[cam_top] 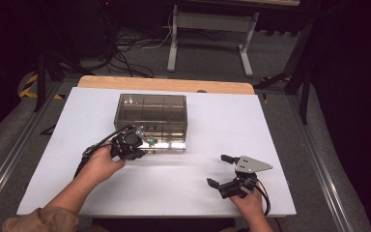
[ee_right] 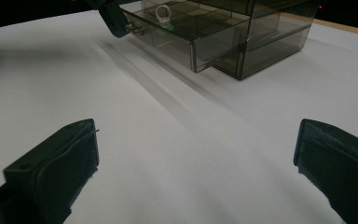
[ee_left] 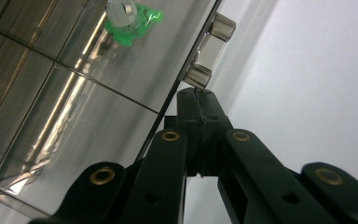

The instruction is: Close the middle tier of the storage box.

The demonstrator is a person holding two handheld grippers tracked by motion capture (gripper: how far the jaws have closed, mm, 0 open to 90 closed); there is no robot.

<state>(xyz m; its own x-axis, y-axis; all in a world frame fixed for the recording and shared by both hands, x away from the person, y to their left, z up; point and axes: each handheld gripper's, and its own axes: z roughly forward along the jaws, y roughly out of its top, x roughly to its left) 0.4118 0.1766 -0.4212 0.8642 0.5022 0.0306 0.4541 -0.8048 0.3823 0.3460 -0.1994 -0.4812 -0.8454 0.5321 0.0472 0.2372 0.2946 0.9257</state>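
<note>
Drawer [ee_right: 168, 39] of a smoky transparent organizer box [cam_top: 152, 118] stands pulled out toward the near side; box sits at centre of the white table [cam_top: 270, 135], slightly toward the far edge. Left gripper [ee_left: 196, 100] is at the drawer front, jaws clenched together just below the chrome handle [ee_left: 209, 49]; in the left gripper view the tips appear to touch the handle's lower post, though whether metal is pinched between them cannot be told. Inside the drawer, a green item [ee_left: 137, 25] with a clear ring-shaped piece [ee_right: 163, 13] on top lies on the drawer floor, near the front panel. Right gripper [cam_top: 226, 170] rests on the table at near right, well apart from the box, jaws released wide, bare white surface between them. Left hand [cam_top: 99, 162] holds its gripper at the near left corner of the box.
</note>
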